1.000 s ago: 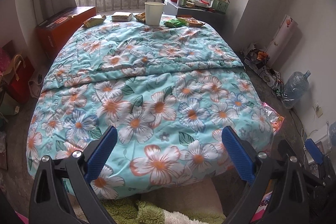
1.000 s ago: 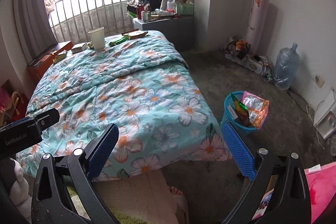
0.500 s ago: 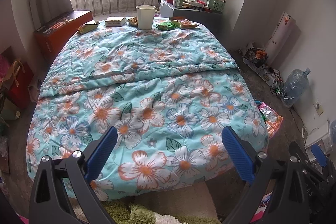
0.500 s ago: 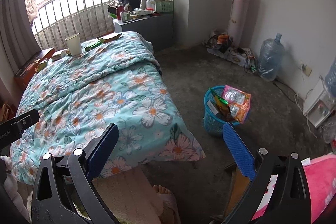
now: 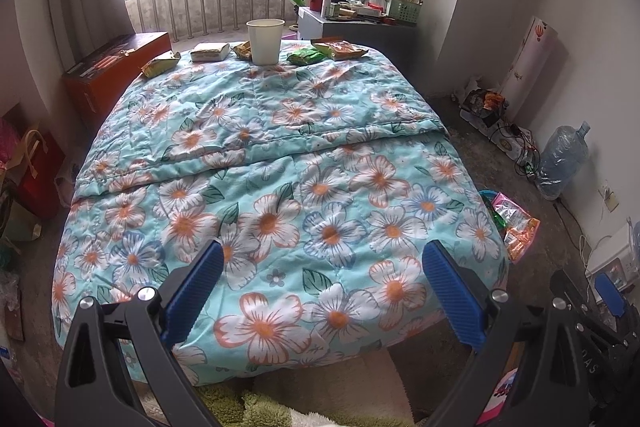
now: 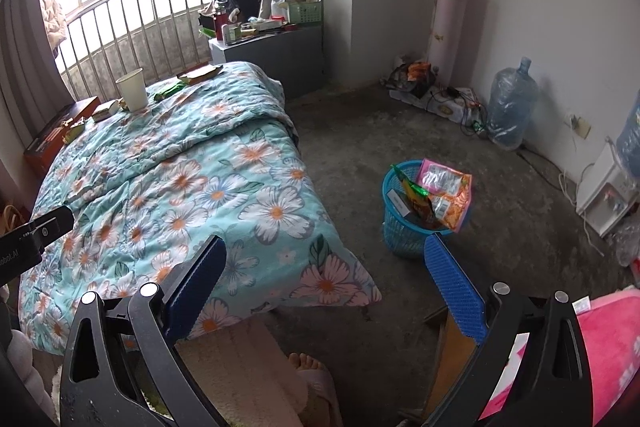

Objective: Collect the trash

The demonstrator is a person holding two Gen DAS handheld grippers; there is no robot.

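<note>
A white paper cup stands at the far end of the floral bed. Several snack wrappers lie around it: a green one, an orange one, a yellow one and a flat packet. A blue basket on the floor right of the bed holds several wrappers, among them a pink-orange bag. My left gripper is open over the near end of the bed, holding nothing. My right gripper is open above the bed's corner, left of the basket.
A grey cabinet with clutter stands past the bed by the railing. An orange box lies left of the bed. A water bottle, cables and a white appliance line the right wall. A person's foot is below me.
Both grippers have pulled back and risen from the bed. The right view has swung right, bringing the basket and bare floor toward the middle. Both stay open.
</note>
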